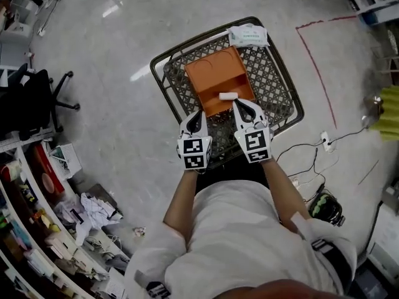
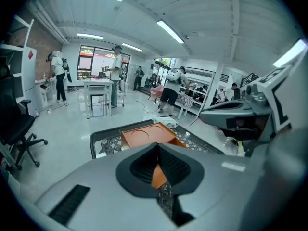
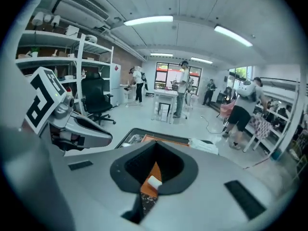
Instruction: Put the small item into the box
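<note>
Small item: short white oblong, lying flat on the near part of the orange box, just ahead of the right gripper and not gripped. The right gripper view shows it beyond its tips; the left gripper view shows only box and basket. Both grippers have their jaws together, side by side and angled down, with the left gripper at the box's near edge.

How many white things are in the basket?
2. A small white item lies on the orange box. A white packet sits at the far corner of the basket. More could be hidden under the box.
</note>
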Demonstrator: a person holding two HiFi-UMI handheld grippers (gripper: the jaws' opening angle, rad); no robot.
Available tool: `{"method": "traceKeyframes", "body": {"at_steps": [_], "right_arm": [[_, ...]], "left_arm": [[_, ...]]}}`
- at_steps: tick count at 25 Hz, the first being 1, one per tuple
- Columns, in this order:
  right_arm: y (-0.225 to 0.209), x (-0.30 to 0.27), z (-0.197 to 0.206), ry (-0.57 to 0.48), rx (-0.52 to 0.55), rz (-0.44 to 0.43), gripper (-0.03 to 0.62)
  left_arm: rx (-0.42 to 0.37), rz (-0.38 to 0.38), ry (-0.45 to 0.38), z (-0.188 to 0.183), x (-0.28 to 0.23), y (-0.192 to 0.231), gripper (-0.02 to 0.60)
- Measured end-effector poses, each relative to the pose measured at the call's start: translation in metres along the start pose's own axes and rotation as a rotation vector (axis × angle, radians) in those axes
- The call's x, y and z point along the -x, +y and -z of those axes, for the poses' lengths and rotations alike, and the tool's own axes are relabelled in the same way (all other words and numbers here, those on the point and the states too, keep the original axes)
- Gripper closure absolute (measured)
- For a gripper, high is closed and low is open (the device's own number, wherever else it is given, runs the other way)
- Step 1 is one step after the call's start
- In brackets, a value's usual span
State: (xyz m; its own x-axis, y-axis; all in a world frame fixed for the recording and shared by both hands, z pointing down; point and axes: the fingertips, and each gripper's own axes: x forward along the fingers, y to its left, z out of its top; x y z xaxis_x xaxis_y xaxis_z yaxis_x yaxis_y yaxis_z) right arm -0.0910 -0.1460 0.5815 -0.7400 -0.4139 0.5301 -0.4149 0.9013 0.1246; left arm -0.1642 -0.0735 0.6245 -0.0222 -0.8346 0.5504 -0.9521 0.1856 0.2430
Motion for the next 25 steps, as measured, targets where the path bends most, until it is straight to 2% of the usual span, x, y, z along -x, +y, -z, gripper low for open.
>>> {"method": "traceKeyframes", "body": {"at_steps": [5, 11, 21, 25], "right_arm": [[0.004, 0.038, -0.021, -0.102, -0.046, 0.059, 0.591], [0.003, 0.086, -0.047, -0.209, -0.006, 0.062, 0.591], [-0.028, 0.185, -0.07, -0.402, -0.001, 0.082, 0.591], [-0.029, 0.214, -0.077, -0.455, 0.003, 0.085, 0.591]], "left_arm": [[-0.027, 0.026, -0.06, -0.018, 0.023, -0.017, 0.572], [-0.084, 0.029, -0.124, -0.04, 0.053, -0.053, 0.572], [-0.102, -0.019, -0.302, -0.072, 0.099, -0.132, 0.572], [-0.104, -0.046, -0.359, -0.083, 0.121, -0.149, 0.572]]}}
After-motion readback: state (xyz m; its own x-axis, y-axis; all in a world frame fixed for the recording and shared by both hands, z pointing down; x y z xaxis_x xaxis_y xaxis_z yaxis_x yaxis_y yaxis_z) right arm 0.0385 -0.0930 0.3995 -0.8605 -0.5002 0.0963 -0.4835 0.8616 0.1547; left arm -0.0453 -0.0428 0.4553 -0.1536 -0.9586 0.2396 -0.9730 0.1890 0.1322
